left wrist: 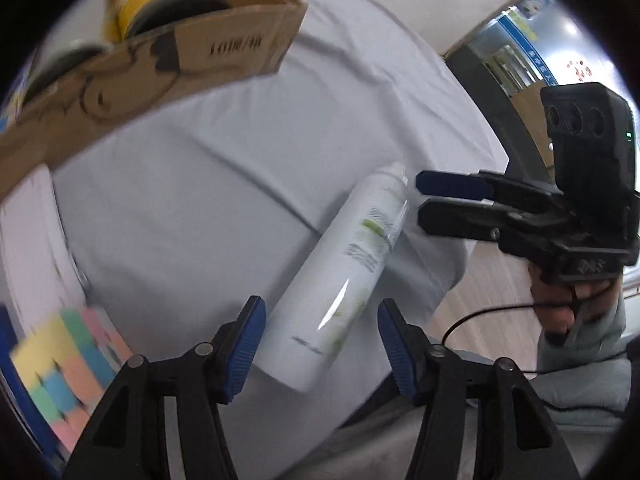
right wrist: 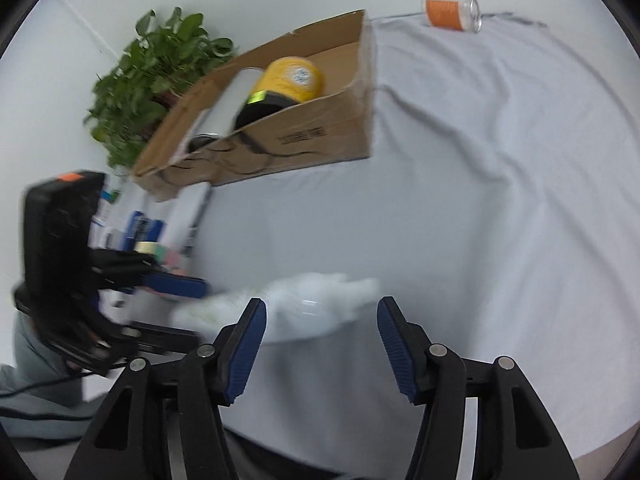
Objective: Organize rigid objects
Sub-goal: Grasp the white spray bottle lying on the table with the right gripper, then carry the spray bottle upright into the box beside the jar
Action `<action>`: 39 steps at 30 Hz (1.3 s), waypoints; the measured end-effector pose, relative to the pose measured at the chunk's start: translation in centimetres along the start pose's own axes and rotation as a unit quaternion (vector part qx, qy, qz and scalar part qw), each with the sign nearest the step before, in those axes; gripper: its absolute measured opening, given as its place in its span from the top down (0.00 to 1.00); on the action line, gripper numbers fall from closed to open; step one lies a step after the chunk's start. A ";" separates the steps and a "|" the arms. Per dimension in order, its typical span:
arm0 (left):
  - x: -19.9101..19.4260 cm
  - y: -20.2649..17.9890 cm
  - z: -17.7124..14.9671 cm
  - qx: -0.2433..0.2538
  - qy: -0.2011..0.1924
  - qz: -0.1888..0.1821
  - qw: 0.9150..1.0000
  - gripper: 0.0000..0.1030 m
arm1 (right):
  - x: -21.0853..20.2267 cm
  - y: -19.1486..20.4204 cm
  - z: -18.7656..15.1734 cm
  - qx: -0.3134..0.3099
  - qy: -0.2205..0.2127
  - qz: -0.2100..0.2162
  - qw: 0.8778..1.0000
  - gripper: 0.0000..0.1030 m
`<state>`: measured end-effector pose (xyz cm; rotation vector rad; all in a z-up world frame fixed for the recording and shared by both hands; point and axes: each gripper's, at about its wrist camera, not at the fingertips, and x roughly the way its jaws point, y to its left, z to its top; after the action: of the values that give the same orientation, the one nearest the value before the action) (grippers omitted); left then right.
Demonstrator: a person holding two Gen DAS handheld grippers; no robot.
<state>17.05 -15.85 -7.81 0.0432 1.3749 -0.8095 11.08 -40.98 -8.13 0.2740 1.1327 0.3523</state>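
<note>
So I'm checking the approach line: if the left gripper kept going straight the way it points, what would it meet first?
Most likely the white spray bottle, lying on the grey tablecloth between the left gripper's open jaws; depth is uncertain.

A white spray bottle (left wrist: 348,276) lies on the cloth-covered counter (left wrist: 208,184), its base between the left gripper's (left wrist: 320,344) spread fingers (left wrist: 246,344). Beyond the bottle sits a cardboard box (left wrist: 160,60); the right gripper (left wrist: 420,200) hovers beside its cap.

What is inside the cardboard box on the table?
Inside the cardboard box lie a yellow container with a black part and a pale cylinder. The front wall hides the box's bottom.
</note>
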 end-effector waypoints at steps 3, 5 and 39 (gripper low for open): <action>0.7 -0.8 -1.3 -0.001 0.013 0.001 1.000 0.58 | 1.0 1.9 -1.5 0.041 0.007 0.042 0.998 0.38; 1.1 -1.2 -1.8 -0.006 0.014 -0.011 1.000 0.58 | 2.1 3.3 -2.0 0.050 0.017 0.031 0.998 0.38; -8.0 4.8 17.3 -0.088 -0.181 -0.008 0.979 0.61 | 3.9 3.3 26.7 -0.098 -0.091 0.037 0.990 0.58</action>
<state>34.47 -16.66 1.29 -0.2439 1.0952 -0.6679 36.59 -37.29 0.67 0.1722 0.9020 0.4914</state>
